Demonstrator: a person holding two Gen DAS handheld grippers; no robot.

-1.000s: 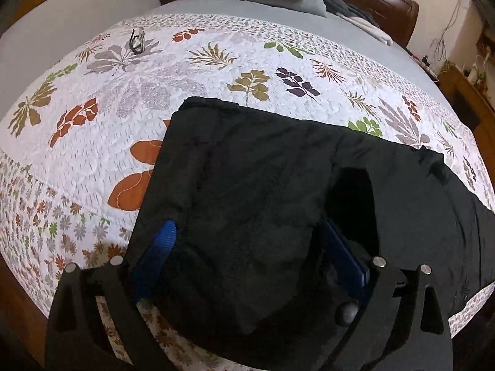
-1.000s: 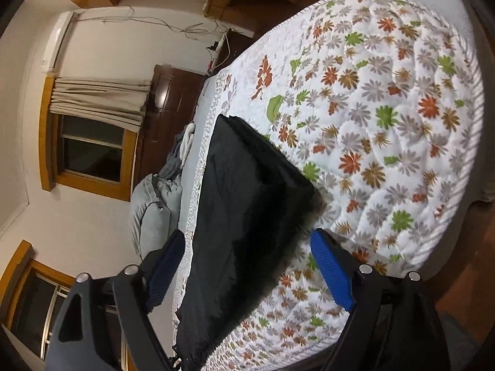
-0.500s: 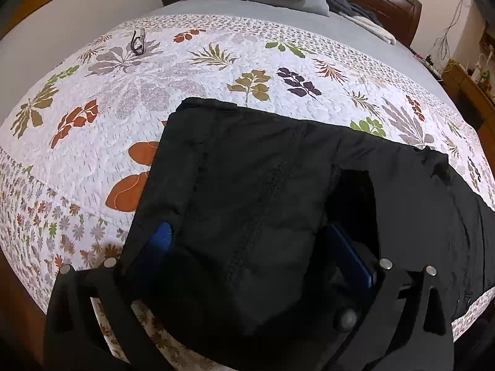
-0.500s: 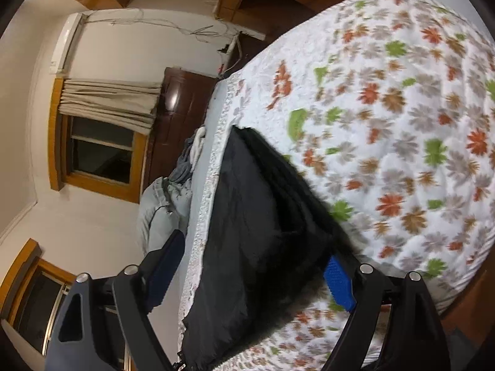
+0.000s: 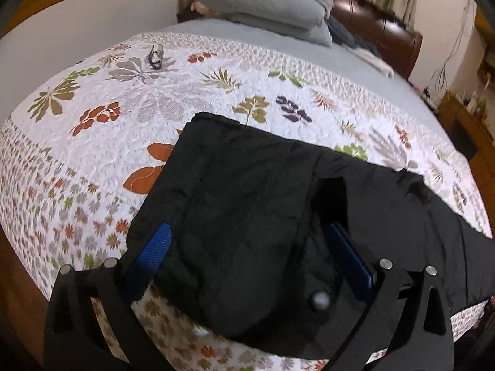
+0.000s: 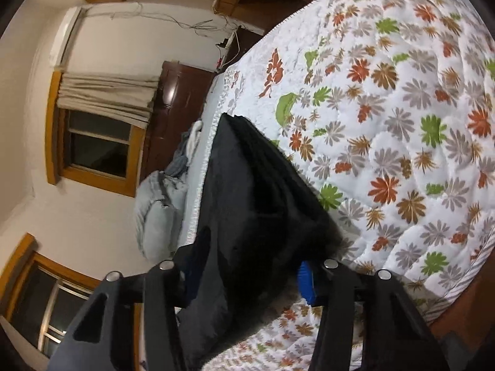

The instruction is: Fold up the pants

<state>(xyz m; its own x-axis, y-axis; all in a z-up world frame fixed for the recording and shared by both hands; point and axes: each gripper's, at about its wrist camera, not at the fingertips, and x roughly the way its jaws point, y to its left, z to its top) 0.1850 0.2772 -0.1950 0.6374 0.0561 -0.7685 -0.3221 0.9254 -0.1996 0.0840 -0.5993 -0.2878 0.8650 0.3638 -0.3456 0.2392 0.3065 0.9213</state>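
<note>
Black fleecy pants (image 5: 263,204) lie on a leaf-patterned quilt (image 5: 139,108), one end near me, the legs running off to the right. My left gripper (image 5: 247,247) is open, its blue pads on either side of a thick fold of the pants' near end. In the right wrist view the pants (image 6: 247,191) rise between the fingers of my right gripper (image 6: 247,275), which have narrowed onto the fabric; the blue pad on the right (image 6: 304,284) presses against it.
Grey pillows (image 5: 269,3) and a dark wooden headboard (image 5: 380,37) are at the far end of the bed. Eyeglasses (image 5: 156,55) lie on the quilt at the far left. The bed's edge (image 6: 448,296) and a window (image 6: 96,145) show in the right wrist view.
My right gripper has closed from wide open onto the pants' edge. The left gripper has stayed open around the near fold, and its camera has lifted slightly.
</note>
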